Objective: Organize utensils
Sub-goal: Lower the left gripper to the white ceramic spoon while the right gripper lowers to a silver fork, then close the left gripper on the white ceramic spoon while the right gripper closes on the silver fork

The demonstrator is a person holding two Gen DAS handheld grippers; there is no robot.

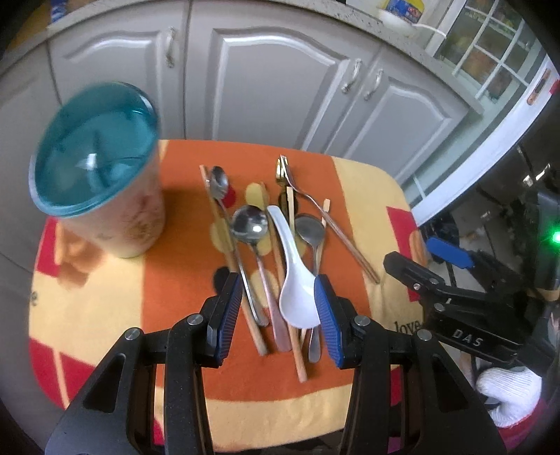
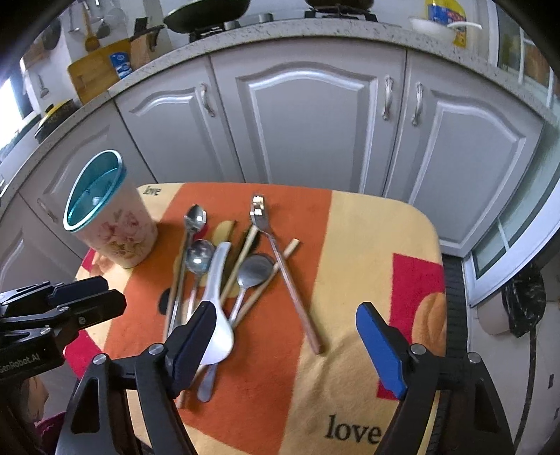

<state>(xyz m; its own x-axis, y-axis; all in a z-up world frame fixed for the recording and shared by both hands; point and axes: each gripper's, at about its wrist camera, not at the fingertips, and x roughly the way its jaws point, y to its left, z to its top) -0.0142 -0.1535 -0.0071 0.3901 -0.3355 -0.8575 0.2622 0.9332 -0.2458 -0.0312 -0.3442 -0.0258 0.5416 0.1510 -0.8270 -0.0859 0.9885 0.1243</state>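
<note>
A pile of utensils lies on an orange and yellow cloth [image 1: 168, 280]: a white ceramic spoon [image 1: 294, 280], metal spoons [image 1: 250, 224], a fork [image 1: 290, 182] and wooden chopsticks [image 1: 350, 241]. A floral cup with a teal rim [image 1: 101, 182] stands upright at the cloth's left. My left gripper [image 1: 280, 308] is open, its fingers on either side of the utensil handles and the white spoon's bowl. My right gripper [image 2: 283, 336] is open wide above the cloth, to the right of the pile [image 2: 224, 280]. The cup [image 2: 108, 220] shows at the left in the right wrist view.
Grey cabinet doors [image 2: 308, 115] stand right behind the small table. A counter with pans, a cutting board and a white bowl [image 2: 430, 24] runs above them. A window and floor are to the right [image 2: 507, 245]. The right gripper's body shows at the left wrist view's right edge [image 1: 455, 290].
</note>
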